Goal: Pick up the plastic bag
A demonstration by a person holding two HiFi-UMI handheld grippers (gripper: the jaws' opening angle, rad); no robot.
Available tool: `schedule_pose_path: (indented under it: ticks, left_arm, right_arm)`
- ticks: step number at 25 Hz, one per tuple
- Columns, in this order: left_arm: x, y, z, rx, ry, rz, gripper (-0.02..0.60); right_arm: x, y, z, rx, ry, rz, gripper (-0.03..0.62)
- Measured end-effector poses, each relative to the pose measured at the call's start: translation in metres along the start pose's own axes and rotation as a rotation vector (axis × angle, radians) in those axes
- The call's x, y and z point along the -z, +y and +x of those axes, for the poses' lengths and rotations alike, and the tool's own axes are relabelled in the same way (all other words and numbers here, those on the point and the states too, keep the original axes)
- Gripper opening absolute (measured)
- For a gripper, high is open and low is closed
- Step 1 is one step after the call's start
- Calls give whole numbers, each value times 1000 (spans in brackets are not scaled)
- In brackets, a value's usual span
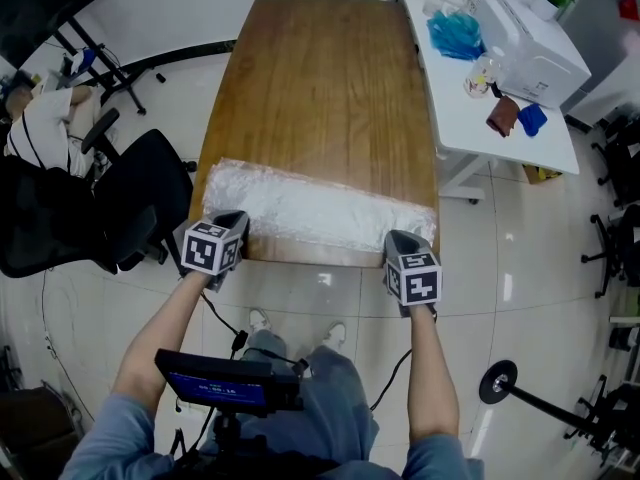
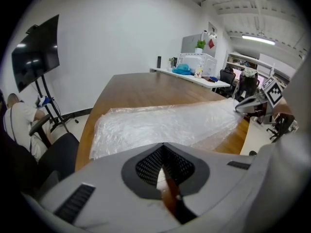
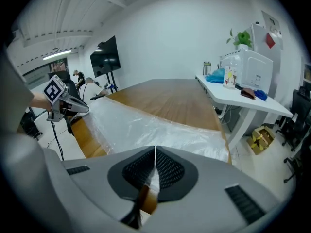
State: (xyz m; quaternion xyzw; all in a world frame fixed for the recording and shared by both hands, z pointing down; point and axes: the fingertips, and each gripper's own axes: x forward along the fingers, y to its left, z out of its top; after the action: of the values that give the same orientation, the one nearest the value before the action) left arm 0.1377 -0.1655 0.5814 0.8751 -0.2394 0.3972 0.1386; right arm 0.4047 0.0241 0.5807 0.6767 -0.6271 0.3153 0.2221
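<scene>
A long clear plastic bag [image 1: 310,208] lies flat across the near end of the wooden table [image 1: 320,88]. My left gripper [image 1: 237,220] is at the bag's near left corner, at the table's edge. Its jaws are together, with a sliver of white film between the pads [image 2: 160,176]. My right gripper [image 1: 398,238] is at the bag's near right corner, shut, with film caught in the slit between its pads [image 3: 153,178]. The left gripper view shows the bag [image 2: 165,123] stretching toward the right gripper [image 2: 250,106]. The right gripper view shows the bag [image 3: 146,125] reaching the left gripper [image 3: 73,106].
A white desk [image 1: 460,108] stands close to the table's right side, carrying a white machine [image 1: 530,43] and small blue items. A black office chair [image 1: 130,198] sits by the table's left edge. Beyond it are a seated person [image 1: 40,128] and a screen on a stand [image 2: 36,57].
</scene>
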Motion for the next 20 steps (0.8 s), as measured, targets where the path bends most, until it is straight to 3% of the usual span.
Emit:
schedule_pose_path:
  ticks: [7,20]
  left_arm:
    - [6,2,2,-19,28,7,19]
    - [14,-1,-5,-38,9,-66,20]
  right_arm:
    - [2,1,0,-17,31,4,0]
    - [-4,-4,7,-49,46,-22,0]
